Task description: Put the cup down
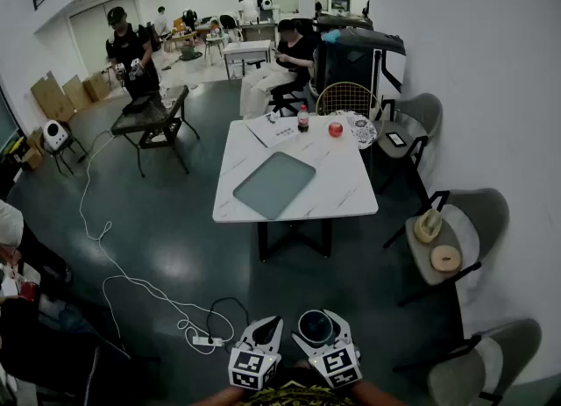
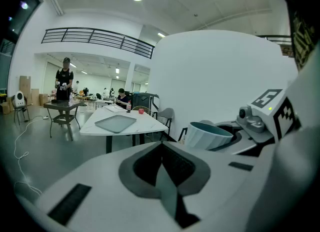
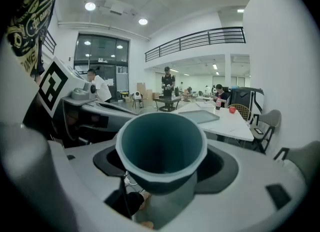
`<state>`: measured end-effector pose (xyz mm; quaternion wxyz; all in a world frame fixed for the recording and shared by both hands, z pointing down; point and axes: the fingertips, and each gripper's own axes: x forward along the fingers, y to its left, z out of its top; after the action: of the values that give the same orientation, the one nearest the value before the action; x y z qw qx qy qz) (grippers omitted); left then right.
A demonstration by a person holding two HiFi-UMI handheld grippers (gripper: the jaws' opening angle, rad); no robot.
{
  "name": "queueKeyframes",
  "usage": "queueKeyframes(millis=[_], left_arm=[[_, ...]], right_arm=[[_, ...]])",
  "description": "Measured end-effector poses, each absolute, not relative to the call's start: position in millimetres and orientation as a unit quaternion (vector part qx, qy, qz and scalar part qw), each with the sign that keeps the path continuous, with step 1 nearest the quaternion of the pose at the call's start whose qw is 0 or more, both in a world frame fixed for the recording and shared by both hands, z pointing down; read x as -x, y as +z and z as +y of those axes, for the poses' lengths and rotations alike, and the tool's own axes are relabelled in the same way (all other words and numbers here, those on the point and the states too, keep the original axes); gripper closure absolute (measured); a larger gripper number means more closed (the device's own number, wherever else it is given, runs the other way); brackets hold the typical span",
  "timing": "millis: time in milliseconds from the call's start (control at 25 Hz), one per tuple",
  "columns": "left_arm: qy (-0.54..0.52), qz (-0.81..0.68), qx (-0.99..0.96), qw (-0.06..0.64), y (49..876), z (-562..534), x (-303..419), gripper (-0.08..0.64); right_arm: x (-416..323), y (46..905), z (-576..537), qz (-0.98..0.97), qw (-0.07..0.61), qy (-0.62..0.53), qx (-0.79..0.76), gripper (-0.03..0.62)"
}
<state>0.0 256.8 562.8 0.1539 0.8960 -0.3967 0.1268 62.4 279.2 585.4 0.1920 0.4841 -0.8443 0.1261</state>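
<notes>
No lettering anywhere is sharp enough to read.

Left white two-jaw gripper (image 1: pixel 266 330): jaws together, empty, angled slightly down. Right white two-jaw gripper (image 1: pixel 317 324) alongside, jaws clamped around ribbed teal cup (image 3: pixel 161 146).

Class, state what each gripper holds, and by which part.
The right gripper clamps the cup by its sides, below the rim. The left gripper, jaws together, holds nothing.

From the right gripper (image 1: pixel 317 330), the floor (image 1: pixel 289 295) runs open toward twelve o'clock up to the table (image 1: pixel 342 189), with chairs (image 1: pixel 486 211) at two o'clock and a cable (image 1: pixel 131 283) at ten.
</notes>
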Motion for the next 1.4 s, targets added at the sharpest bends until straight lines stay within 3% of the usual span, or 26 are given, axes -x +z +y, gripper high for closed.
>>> queueKeyframes(millis=[1400], left_arm=[[0.132, -0.429, -0.879, 0.163, 570, 191, 40, 0.548]], right_arm=[[-53, 573, 205, -0.826, 0.177, 0.159, -0.511, 0.215]])
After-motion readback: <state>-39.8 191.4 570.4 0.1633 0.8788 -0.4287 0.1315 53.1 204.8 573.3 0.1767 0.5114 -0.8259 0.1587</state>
